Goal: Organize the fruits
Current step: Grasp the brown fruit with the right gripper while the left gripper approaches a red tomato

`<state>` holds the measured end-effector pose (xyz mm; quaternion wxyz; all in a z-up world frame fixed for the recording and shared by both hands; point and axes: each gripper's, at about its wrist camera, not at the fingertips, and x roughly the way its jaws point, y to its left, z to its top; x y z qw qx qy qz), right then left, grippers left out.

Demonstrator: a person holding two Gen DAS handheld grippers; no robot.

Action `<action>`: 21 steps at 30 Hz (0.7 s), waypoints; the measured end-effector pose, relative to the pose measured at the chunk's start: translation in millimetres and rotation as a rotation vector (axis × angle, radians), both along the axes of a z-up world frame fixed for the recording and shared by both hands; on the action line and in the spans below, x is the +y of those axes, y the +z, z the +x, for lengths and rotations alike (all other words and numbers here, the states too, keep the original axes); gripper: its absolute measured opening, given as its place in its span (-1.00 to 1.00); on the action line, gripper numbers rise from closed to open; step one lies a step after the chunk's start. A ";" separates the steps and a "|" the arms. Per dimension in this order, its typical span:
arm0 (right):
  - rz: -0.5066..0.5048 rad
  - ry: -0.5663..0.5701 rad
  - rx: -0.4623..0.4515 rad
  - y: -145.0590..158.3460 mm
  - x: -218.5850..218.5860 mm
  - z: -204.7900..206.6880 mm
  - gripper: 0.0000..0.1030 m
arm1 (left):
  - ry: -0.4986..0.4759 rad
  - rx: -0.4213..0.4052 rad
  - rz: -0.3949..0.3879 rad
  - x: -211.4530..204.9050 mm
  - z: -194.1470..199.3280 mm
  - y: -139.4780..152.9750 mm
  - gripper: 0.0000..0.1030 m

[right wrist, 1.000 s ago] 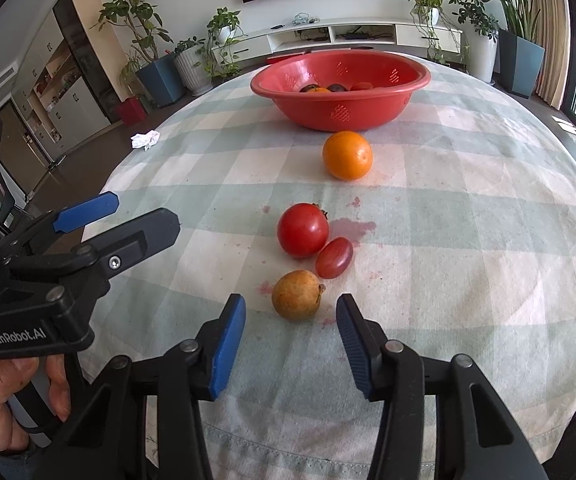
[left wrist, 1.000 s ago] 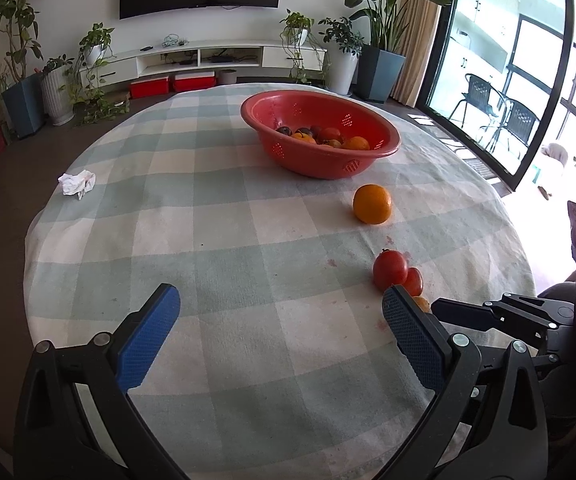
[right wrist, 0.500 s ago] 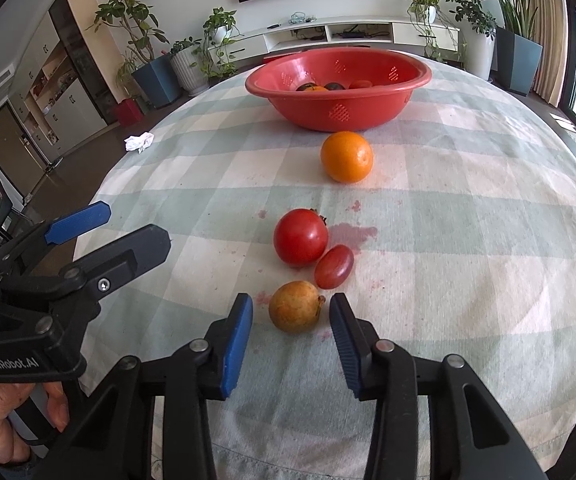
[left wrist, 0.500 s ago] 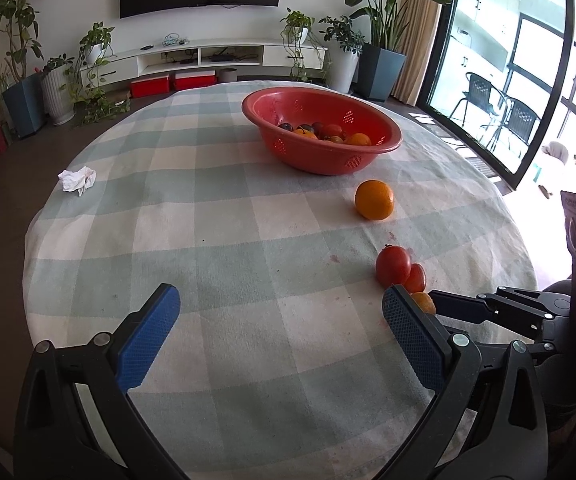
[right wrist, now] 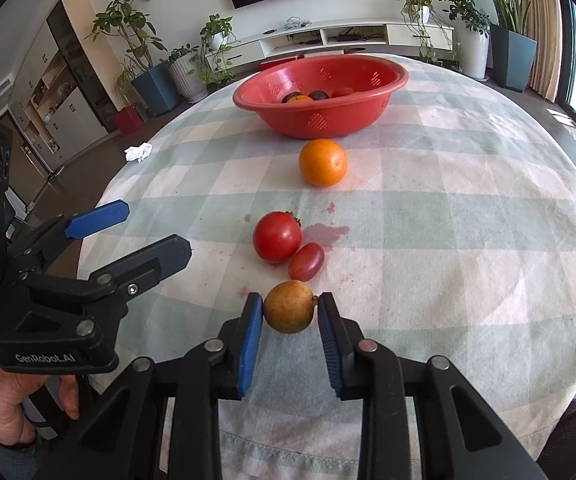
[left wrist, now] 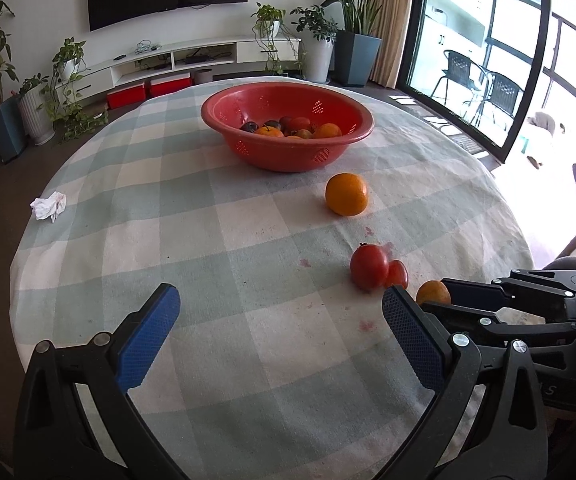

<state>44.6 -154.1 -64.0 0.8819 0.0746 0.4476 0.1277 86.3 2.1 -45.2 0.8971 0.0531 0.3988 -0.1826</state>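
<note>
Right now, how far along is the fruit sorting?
Done: several fruits already sit in the red plastic basket. In hand: the right claw brackets the small yellow-brown round fruit, pads close to it, grip not clearly closed. Left: the orange, the round red tomato and the small oval red tomato lie on the checked tablecloth. The left claw is open, empty.

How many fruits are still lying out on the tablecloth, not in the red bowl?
4. An orange lies nearest the red bowl, then a tomato with a small red fruit against it, and a yellow-brown fruit between the right gripper fingers. None seem hidden.
</note>
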 end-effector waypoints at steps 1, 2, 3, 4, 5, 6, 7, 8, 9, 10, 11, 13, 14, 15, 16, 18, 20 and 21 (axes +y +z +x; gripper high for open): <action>0.001 -0.011 -0.004 1.5 -4.5 0.3 -0.39 | -0.013 0.005 -0.005 -4.1 2.7 -0.3 0.99; 0.003 -0.021 -0.006 2.7 -8.9 0.8 -0.39 | -0.025 0.021 -0.014 -8.2 6.2 -1.6 0.99; 0.007 -0.030 -0.008 3.7 -13.0 1.4 -0.39 | -0.034 0.039 -0.022 -12.6 10.2 -3.4 0.99; 0.008 -0.038 -0.010 4.5 -16.3 2.0 -0.39 | -0.039 0.052 -0.024 -16.9 13.5 -5.4 0.99; 0.007 -0.045 -0.012 4.8 -19.4 2.3 -0.39 | -0.042 0.064 -0.022 -21.6 16.3 -7.5 0.99; 0.009 -0.051 -0.012 4.9 -22.1 2.8 -0.39 | -0.048 0.072 -0.024 -26.1 19.2 -9.3 0.98; 0.008 -0.061 -0.012 4.9 -25.5 3.3 -0.39 | -0.053 0.077 -0.032 -29.5 21.8 -10.8 0.98; 0.014 -0.066 -0.013 4.5 -29.4 3.6 -0.39 | -0.053 0.083 -0.035 -32.6 24.6 -12.5 0.97; 0.019 -0.070 -0.012 4.1 -32.2 3.8 -0.39 | -0.053 0.090 -0.037 -35.4 27.7 -14.1 0.96; 0.022 -0.074 -0.012 4.1 -33.8 3.8 -0.39 | -0.055 0.095 -0.042 -37.4 30.2 -15.3 0.95; 0.023 -0.076 -0.013 3.9 -35.4 4.1 -0.39 | -0.055 0.101 -0.047 -39.0 32.6 -16.7 0.90; 0.023 -0.079 -0.014 3.8 -36.7 4.8 -0.39 | -0.059 0.122 -0.053 -41.5 37.4 -20.2 0.77; 0.024 -0.080 -0.015 3.7 -38.0 4.9 -0.39 | -0.060 0.130 -0.057 -42.3 39.8 -22.3 0.64; 0.026 -0.081 -0.016 3.5 -38.9 4.8 -0.39 | -0.059 0.139 -0.060 -43.0 42.0 -23.9 0.51; 0.028 -0.082 -0.016 3.1 -39.4 5.2 -0.39 | -0.058 0.145 -0.063 -43.4 43.7 -25.1 0.47; 0.033 -0.083 -0.013 1.7 -40.6 5.8 -0.39 | -0.057 0.155 -0.072 -42.8 47.1 -26.8 0.37; 0.037 -0.083 -0.011 0.4 -41.1 6.2 -0.39 | -0.063 0.161 -0.075 -43.6 48.4 -27.5 0.36; 0.039 -0.084 -0.010 0.0 -41.6 6.4 -0.39 | -0.071 0.163 -0.075 -44.9 48.5 -27.8 0.31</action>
